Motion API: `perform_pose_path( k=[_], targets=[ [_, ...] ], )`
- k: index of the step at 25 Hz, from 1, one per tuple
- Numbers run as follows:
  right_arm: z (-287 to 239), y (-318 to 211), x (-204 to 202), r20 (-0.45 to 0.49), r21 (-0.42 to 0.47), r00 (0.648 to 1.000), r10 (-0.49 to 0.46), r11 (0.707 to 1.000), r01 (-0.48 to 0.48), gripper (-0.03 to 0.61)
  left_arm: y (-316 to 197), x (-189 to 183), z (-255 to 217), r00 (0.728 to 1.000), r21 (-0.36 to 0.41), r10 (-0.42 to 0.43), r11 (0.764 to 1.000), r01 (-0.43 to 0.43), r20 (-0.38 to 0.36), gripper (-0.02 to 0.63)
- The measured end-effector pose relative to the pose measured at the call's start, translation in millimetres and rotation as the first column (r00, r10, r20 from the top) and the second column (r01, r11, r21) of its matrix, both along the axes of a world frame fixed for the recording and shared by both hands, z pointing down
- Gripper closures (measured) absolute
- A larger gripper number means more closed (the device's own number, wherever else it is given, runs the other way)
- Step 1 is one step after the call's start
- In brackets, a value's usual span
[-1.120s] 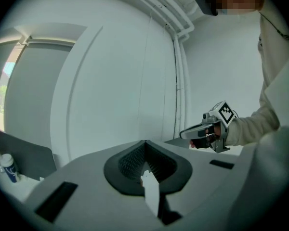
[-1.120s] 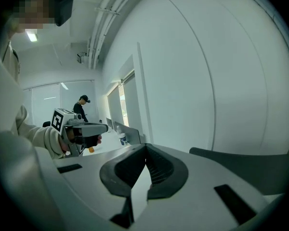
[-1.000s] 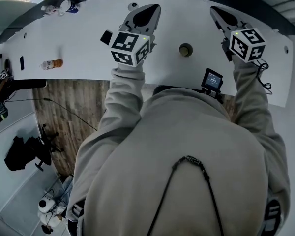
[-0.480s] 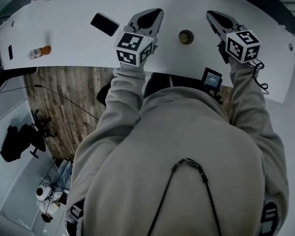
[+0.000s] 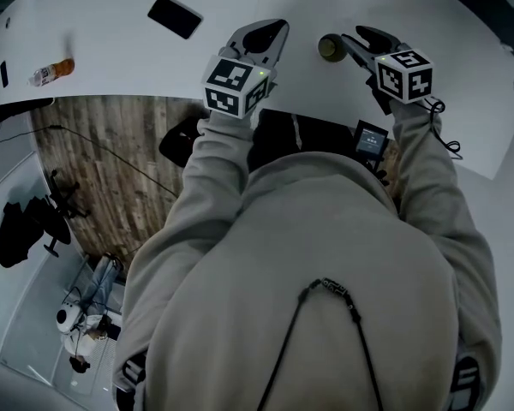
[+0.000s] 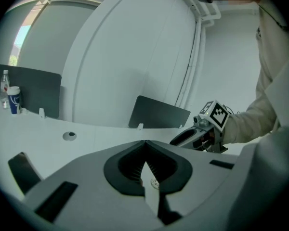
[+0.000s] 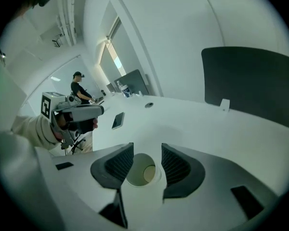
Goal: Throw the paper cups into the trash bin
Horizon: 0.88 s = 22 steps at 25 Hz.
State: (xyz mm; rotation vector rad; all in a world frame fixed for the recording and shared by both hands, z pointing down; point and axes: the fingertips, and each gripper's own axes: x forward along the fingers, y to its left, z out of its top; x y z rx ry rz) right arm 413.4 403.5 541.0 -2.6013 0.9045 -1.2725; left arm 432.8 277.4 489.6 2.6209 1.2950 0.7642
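Over the near edge of the white tabletop [image 5: 111, 50], the head view showed both grippers held out side by side. The right gripper [image 5: 353, 39] reached up to a paper cup [image 5: 329, 48] that stood upright near the middle of the tabletop, well apart from a phone [image 5: 175, 15] lying toward the far left. The left gripper [image 5: 272, 31] hung near the cup's other side. No trash bin showed in any view.

From the left gripper view, that gripper's jaws were clenched together with nothing between them. A second, blue-printed cup [image 6: 13, 100] stood at the far edge, well away.

From the right gripper view, the jaws had just been opening and stood released, with the paper cup between them, its open mouth facing up. The pads looked close to its wall but did not seem to press on it.

The likeliest slip seemed to be a nudge. If one jaw met the light, empty cup first, it could tip or skate across the smooth tabletop. Too hard a squeeze would probably crumple the thin wall, while too soft a one might drop the cup on the way to a bin that was out of sight. The idle left gripper, so near, could also bump it.
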Motion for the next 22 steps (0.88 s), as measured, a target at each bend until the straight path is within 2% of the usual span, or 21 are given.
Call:
perform_pose_path(
  k=[8,13,17,22],
  targets=[
    [38.9,-2.3,-15.3,0.103,-0.044,0.995,-0.008,0.999,0.013,0.420,-2.2,-11.1,24.6,0.999,0.006,0.006,1.000,-0.007,0.049,0.615],
    [55.6,7.1,-16.0,0.164,-0.084,0.986,0.007,0.996,0.007,0.426,-2.0,-12.7,22.5,0.999,0.006,0.010,1.000,-0.011,0.044,0.615],
    [66.3,11.9,-19.1,0.193,-0.106,0.981,-0.006,0.994,0.027,0.506,-4.2,-14.8,20.0,0.999,0.006,0.004,1.000,-0.004,0.041,0.615],
    [65.1,12.8,-18.7,0.196,-0.137,0.980,-0.033,0.989,0.061,0.541,-1.8,-12.9,14.0,0.999,-0.026,-0.007,1.000,0.008,0.042,0.615]
  ],
)
